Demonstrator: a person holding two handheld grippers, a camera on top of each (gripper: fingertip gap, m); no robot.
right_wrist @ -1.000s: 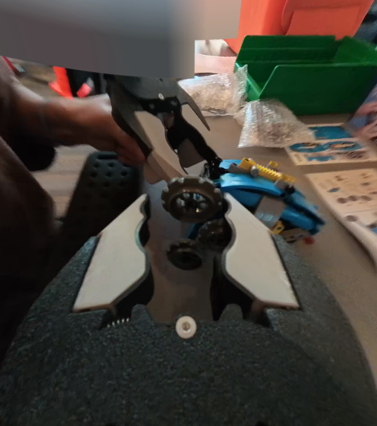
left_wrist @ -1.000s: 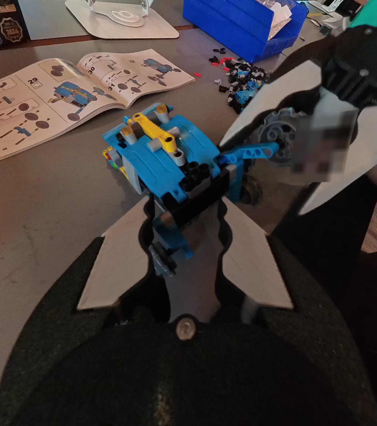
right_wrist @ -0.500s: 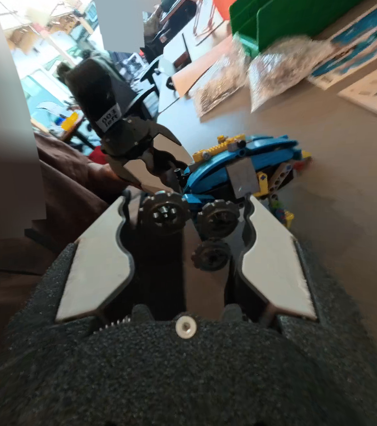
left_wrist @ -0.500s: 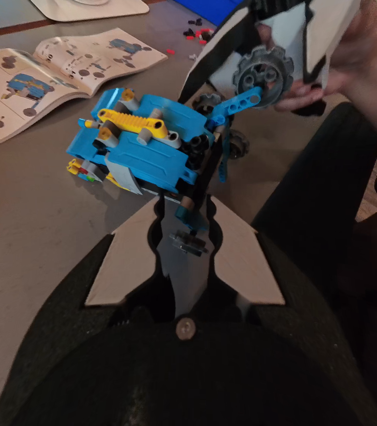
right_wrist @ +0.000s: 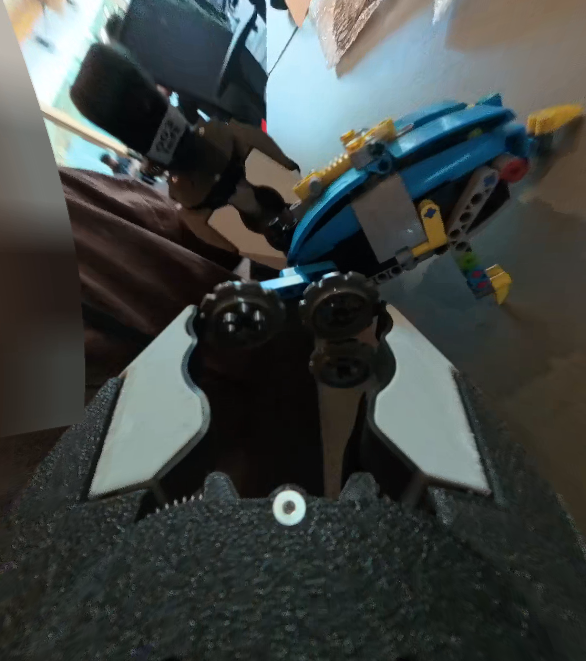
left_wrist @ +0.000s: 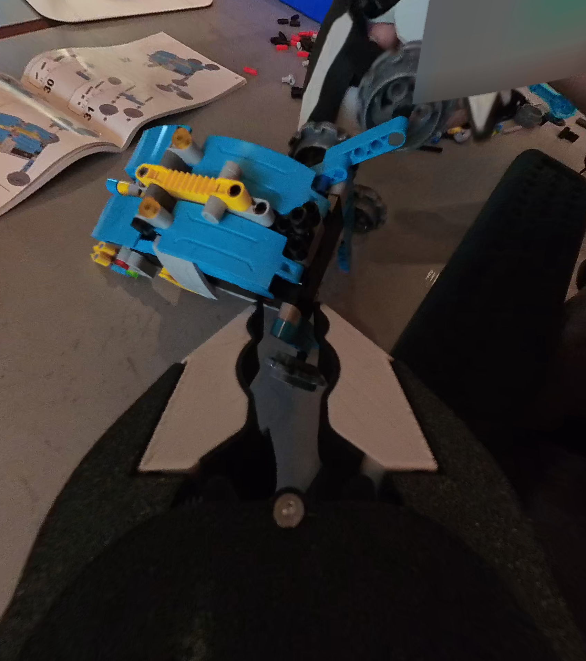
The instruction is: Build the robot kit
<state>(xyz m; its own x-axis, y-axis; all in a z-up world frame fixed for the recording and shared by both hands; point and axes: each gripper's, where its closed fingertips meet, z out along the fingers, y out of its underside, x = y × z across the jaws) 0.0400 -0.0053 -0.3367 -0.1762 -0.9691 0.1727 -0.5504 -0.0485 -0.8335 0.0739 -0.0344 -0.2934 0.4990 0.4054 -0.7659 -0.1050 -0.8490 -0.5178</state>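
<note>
A blue and yellow brick vehicle point(left_wrist: 212, 221) lies on the grey table point(left_wrist: 51, 339). My left gripper point(left_wrist: 286, 314) is shut on the black and teal rear end of the vehicle. The vehicle's blue lever point(left_wrist: 366, 146) sticks out to the upper right, and a grey wheel point(left_wrist: 388, 96) sits at its end. In the right wrist view my right gripper point(right_wrist: 289, 314) is open. Its tips stand on either side of two dark wheels, one point(right_wrist: 243, 318) by the left finger and one point(right_wrist: 341, 311) by the right. A third wheel point(right_wrist: 343, 365) sits below. The vehicle point(right_wrist: 409, 179) and the left gripper point(right_wrist: 286, 211) lie beyond.
An open instruction booklet point(left_wrist: 69, 107) lies at the far left of the table. Small loose black and red parts point(left_wrist: 295, 39) are scattered at the back, with more pieces point(left_wrist: 534, 114) to the right. A black chair back point(left_wrist: 492, 286) stands at the table's right edge. A brown sleeve point(right_wrist: 134, 232) is on the left. Some 8 cm of space lies between my two pairs of fingers.
My right gripper held the grey wheel between its tips and has since opened wider and tilted. The wheel now sits at the blue lever's end. My left gripper keeps its hold on the vehicle.
</note>
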